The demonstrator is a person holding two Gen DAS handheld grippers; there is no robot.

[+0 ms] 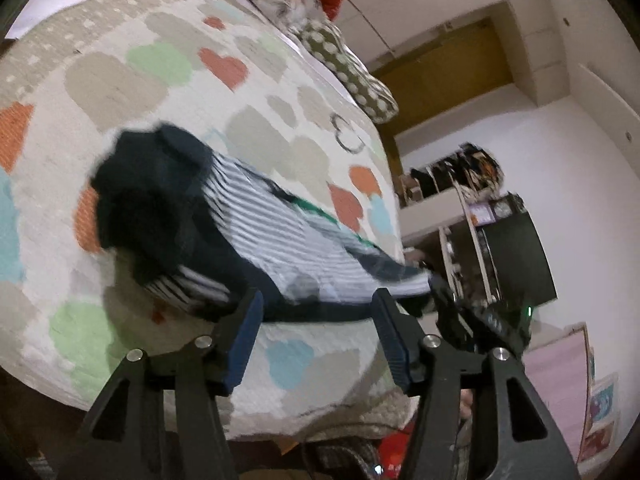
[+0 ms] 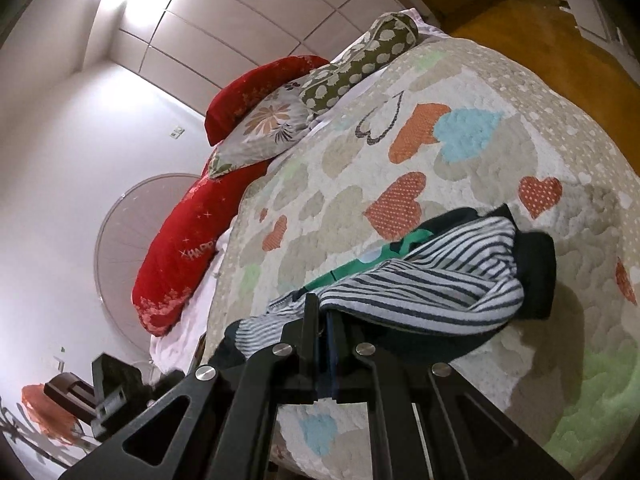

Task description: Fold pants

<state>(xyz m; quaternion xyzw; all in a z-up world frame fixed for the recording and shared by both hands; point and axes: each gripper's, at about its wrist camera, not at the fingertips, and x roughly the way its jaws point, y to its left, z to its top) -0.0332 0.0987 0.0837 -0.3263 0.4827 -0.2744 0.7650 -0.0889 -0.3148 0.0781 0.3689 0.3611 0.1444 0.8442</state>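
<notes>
Two grippers over a puffy quilted bedspread [image 2: 460, 184] covered in stitched hearts. The pants [image 2: 432, 280], soft knit with navy-and-white stripes and dark solid cuffs, lie bunched in a lumpy heap on it. The right gripper [image 2: 326, 320] has its jaws pressed together, pinching a striped edge. The left gripper [image 1: 316, 312] sits spread wide just short of the fabric, ridged blue pads [image 1: 246, 344] showing, nothing in them.

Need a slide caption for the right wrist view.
Right gripper shut on striped pants lying crumpled on the heart-patterned quilt.
</notes>
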